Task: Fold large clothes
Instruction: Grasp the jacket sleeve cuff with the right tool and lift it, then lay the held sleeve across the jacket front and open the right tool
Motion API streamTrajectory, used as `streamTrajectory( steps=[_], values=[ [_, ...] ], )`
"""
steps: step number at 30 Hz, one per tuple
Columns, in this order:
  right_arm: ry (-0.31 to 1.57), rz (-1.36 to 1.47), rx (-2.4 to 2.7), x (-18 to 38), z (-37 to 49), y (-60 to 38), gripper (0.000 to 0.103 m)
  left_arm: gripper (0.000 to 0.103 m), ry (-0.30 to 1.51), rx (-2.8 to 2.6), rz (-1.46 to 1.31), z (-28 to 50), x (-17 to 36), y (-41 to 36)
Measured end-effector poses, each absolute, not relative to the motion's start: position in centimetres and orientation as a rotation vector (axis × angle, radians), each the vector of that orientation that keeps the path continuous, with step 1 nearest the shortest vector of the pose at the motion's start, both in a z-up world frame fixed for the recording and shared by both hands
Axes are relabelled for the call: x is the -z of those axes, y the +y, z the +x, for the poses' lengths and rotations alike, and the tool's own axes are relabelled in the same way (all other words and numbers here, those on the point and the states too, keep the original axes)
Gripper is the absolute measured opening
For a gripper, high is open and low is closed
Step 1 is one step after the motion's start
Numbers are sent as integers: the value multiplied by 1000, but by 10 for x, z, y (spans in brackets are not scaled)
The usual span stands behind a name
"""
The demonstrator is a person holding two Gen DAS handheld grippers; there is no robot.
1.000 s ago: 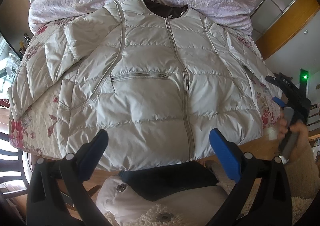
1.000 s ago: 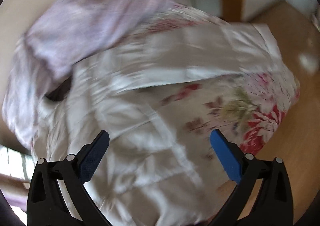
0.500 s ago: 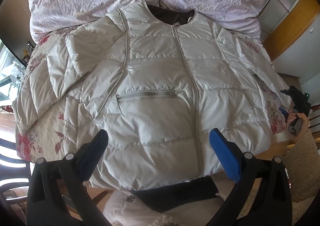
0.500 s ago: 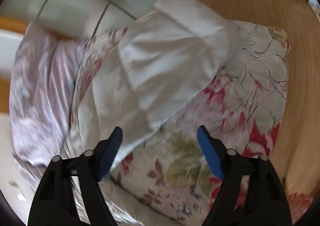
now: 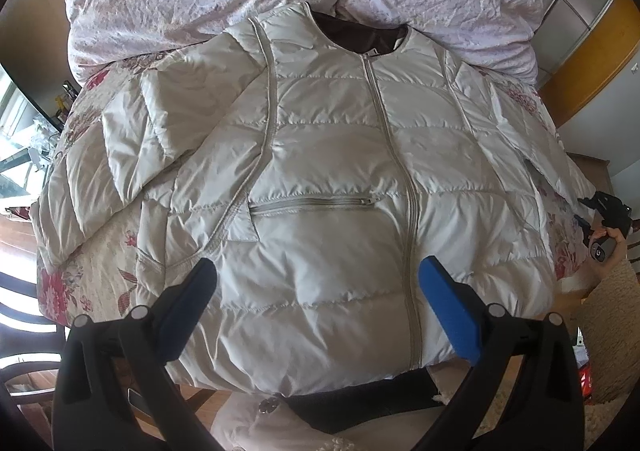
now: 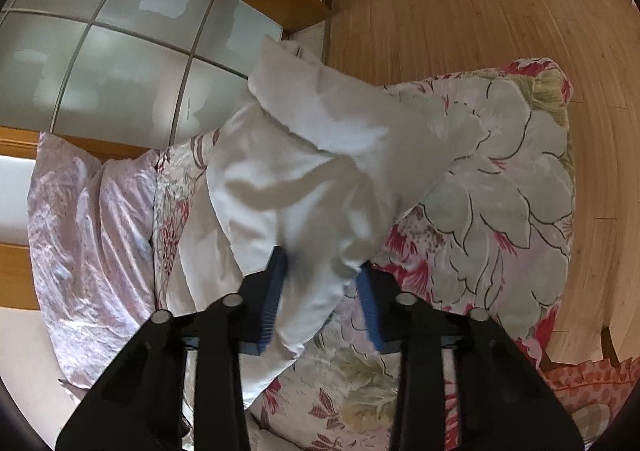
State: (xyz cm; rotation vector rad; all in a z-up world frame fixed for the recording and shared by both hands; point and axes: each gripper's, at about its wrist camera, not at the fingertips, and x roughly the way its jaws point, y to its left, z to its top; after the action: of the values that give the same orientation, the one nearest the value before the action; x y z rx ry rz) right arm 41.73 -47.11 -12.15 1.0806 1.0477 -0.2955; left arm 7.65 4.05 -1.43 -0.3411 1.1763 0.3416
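A: What is the right gripper (image 6: pixel 320 291) doing?
B: Its jaws are closing around the jacket's (image 5: pixel 340 191) sleeve (image 6: pixel 320 171); the jacket is lying flat on the bed (image 6: pixel 500 191).
A: And the left gripper (image 5: pixel 316 291)?
B: It is hovering wide apart, empty. Next, the sleeve probably needs folding across the chest.

No readable text, label, brand, number or sign anywhere in either view. Only a small pale tag at the inside neckline of the cream quilted down jacket (image 5: pixel 340 179), too small to make out. Plain blue pads, unmarked. Nothing printed on the floral bedspread (image 6: pixel 500 179) beyond its flower pattern.
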Motion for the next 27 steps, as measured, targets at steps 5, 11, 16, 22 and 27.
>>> streamTrajectory(
  steps=[5, 11, 16, 22, 27],
  values=[
    [1011, 979, 300, 105, 429, -464, 12, 101, 1163, -360, -342, 77, 14, 47],
    [908, 766, 227, 53, 452, -436, 8, 101, 1153, -412, -302, 79, 15, 55],
    [821, 554, 91, -1, 469, -390, 8, 101, 1148, -444, -265, 81, 18, 60],
    [725, 352, -119, -57, 472, -313, 7, 101, 1164, -460, -300, 78, 28, 73],
    [674, 283, -313, -88, 463, -244, 7, 101, 1159, -490, -323, 71, 33, 86]
  ],
)
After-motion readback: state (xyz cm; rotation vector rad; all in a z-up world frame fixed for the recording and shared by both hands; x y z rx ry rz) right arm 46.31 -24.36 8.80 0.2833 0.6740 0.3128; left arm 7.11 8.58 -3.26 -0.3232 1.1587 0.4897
